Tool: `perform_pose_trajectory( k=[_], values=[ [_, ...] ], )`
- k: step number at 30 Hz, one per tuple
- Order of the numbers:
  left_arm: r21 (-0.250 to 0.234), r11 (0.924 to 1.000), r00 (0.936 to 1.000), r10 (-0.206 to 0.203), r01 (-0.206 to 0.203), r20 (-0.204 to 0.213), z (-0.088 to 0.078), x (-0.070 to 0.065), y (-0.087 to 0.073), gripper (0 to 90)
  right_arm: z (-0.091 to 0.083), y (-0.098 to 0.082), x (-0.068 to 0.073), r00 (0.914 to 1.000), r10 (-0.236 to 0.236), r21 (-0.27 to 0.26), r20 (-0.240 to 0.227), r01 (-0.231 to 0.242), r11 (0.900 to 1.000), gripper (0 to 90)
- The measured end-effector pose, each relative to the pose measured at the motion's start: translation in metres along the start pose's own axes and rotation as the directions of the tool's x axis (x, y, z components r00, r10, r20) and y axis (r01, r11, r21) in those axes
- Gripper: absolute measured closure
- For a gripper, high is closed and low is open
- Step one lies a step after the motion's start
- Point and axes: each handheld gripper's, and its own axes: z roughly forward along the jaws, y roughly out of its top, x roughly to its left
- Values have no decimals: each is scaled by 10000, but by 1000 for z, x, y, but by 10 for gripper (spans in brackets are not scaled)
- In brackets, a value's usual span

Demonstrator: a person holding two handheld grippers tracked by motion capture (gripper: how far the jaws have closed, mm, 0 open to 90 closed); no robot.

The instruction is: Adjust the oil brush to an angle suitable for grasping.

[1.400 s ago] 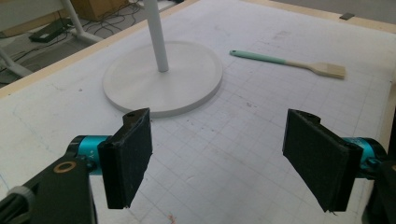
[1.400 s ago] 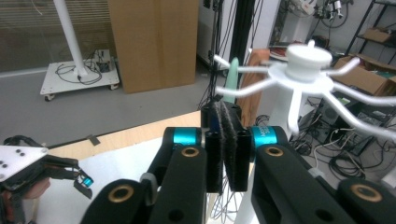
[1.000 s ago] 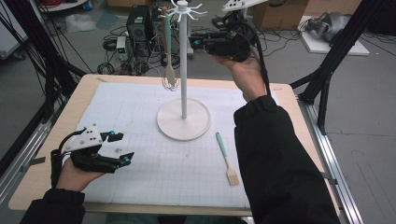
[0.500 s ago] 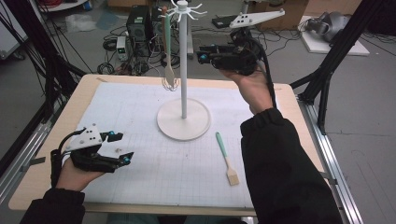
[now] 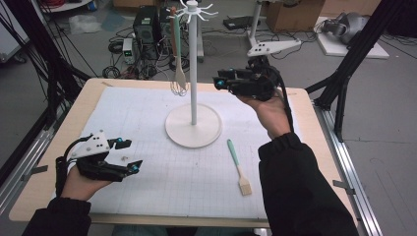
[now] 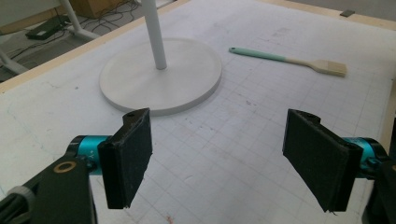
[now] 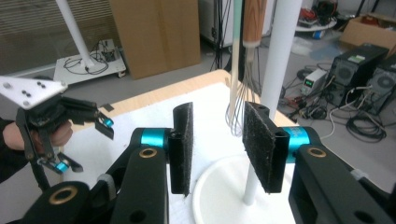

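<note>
At the left of the bench point(image 5: 44, 196), the left claw point(image 5: 129, 155) is resting low over the white gridded mat point(image 5: 162, 196), its jaws standing wide apart with nothing between them; in the left gripper view the two black pads are framing bare mat. Just beyond it, the white stand point(image 5: 193, 125) is sitting on its round base near the middle of the mat, its thin pole rising to a crown of hooks at the top. A whisk point(image 5: 180, 86) with a wooden handle is hanging from one of those hooks on the left side of the pole, its wire head dangling just above the far part of the mat; a pale, green-handled utensil is hanging close beside it. In front of the base and a little to its right, a pastry brush point(image 5: 238, 166) with a green handle and pale bristles is lying flat on the mat, apart from both claws. At the right, the right claw point(image 5: 220, 80) is hovering above the bench beside the pole, pointing toward it. Its jaws have just been opening and are standing partly apart, gripping nothing; in the right gripper view the whisk's wires are hanging beyond the gap, untouched by the pads.
</note>
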Motion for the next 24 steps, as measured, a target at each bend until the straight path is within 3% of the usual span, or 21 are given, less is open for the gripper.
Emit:
perform_pose_trajectory(
  k=[16, 24],
  values=[
    [66, 9999, 10000, -85, 85, -24, 2, 1, -3, 242, -13, -42, 1, 9983, 420, 11, 396, -421, 9991, 521],
    [18, 10000, 9999, -83, 83, -127, 1, 0, -4, 241, -18, -66, 6, 9981, 472, 100, 404, -476, 9988, 518]
  ],
)
